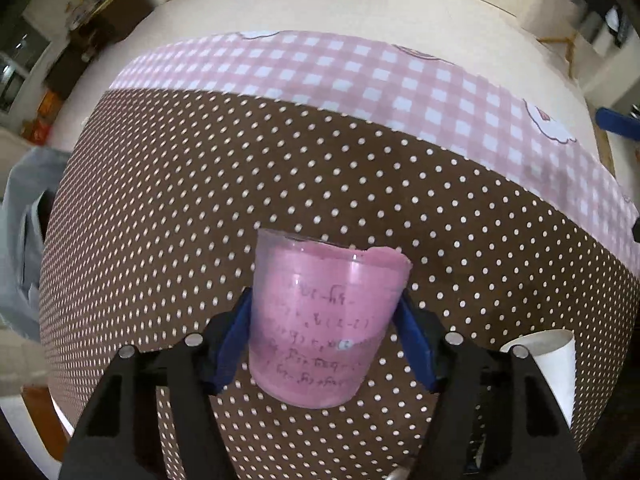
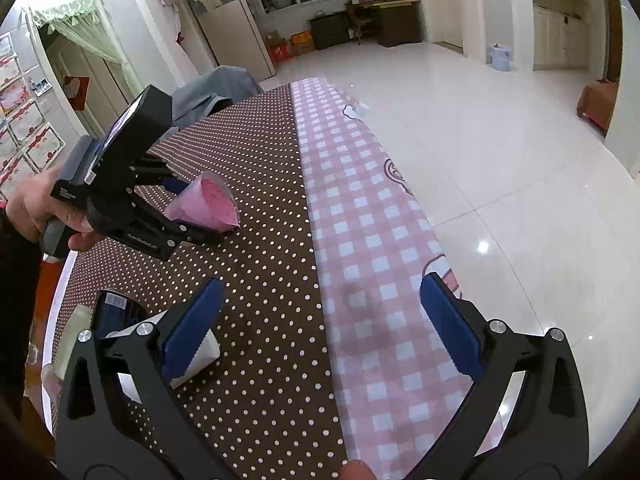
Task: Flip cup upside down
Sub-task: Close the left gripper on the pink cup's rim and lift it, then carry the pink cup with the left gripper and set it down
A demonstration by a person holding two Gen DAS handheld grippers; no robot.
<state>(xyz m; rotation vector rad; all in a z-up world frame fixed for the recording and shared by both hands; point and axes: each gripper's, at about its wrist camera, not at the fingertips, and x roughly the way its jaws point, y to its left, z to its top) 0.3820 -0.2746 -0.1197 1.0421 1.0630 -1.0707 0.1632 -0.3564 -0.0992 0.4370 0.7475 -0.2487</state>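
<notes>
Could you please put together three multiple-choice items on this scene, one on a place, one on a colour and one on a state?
1. Where is the pink cup?
A. Between the fingers of the left gripper
B. Standing on the checked strip
C. On the floor

2. What pattern has the tablecloth below the cup?
A. Green stripes
B. Brown with white dots
C. Plain grey

3. How are the jaws of the right gripper?
A. Shut on the cup
B. Shut on a paper
C. Open, holding nothing

Answers:
1 A: in the left wrist view the blue pads press on both sides of the cup.
2 B: the dotted brown cloth fills the area around it.
3 C: the right wrist view shows a wide gap between the blue pads, with only cloth behind it.
</notes>
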